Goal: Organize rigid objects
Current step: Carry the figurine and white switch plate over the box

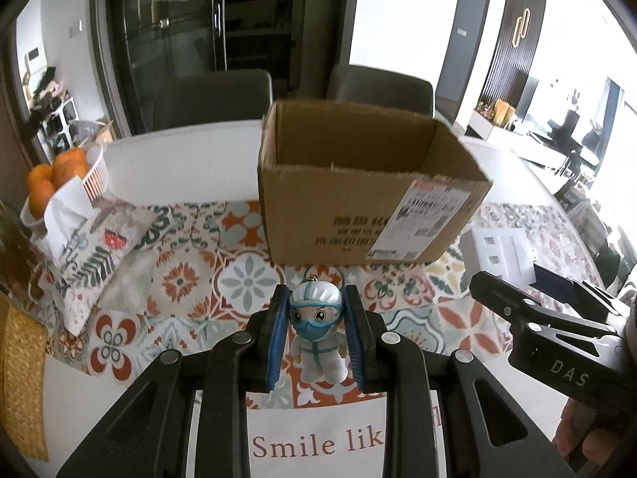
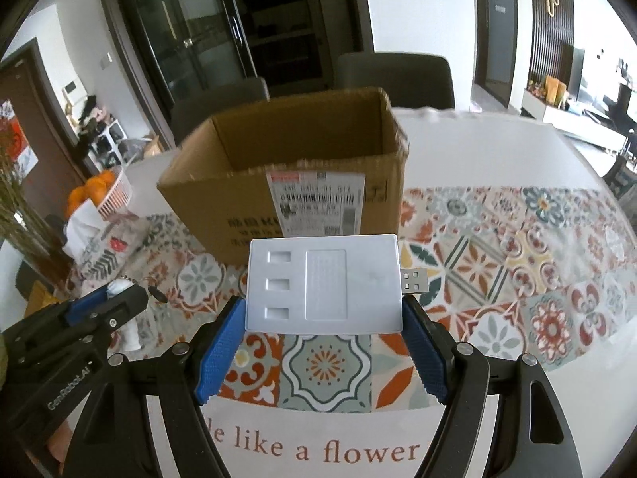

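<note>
From the left wrist camera, the left gripper [image 1: 315, 298] pinches one small figurine [image 1: 316, 328] between its two blue pads [image 1: 278, 334], gripping it at the head. The figurine wears a white suit, blue goggles and a blue mask, and hangs above the patterned tablecloth [image 1: 179, 275]. One open cardboard box [image 1: 358, 203] stands on the cloth just beyond the figurine, with one shipping label on its near face. At the right edge the right gripper [image 1: 513, 275] comes into view, holding one white plastic card [image 1: 499, 251]. On the left lie one printed tissue pouch [image 1: 85, 255] and one white basket [image 1: 95, 175] with oranges [image 1: 55, 175]; at least three show. Two grey chairs [image 1: 211, 99] stand behind the table.

From the right wrist camera, the right gripper [image 2: 322, 310] clamps the white plastic card [image 2: 322, 285] by its two short sides between two blue pads [image 2: 223, 342]. The card has three small rectangular recesses, one larger textured panel and one metal USB plug [image 2: 414, 281] jutting from its right side. It is held above the cloth, in front of the one cardboard box [image 2: 290, 183], whose top is open. At lower left the left gripper [image 2: 115, 298] is seen from the side, a bit of white showing between its fingers. The basket of oranges [image 2: 111, 193] sits at far left. The two chairs [image 2: 394, 79] stand beyond the box.
</note>
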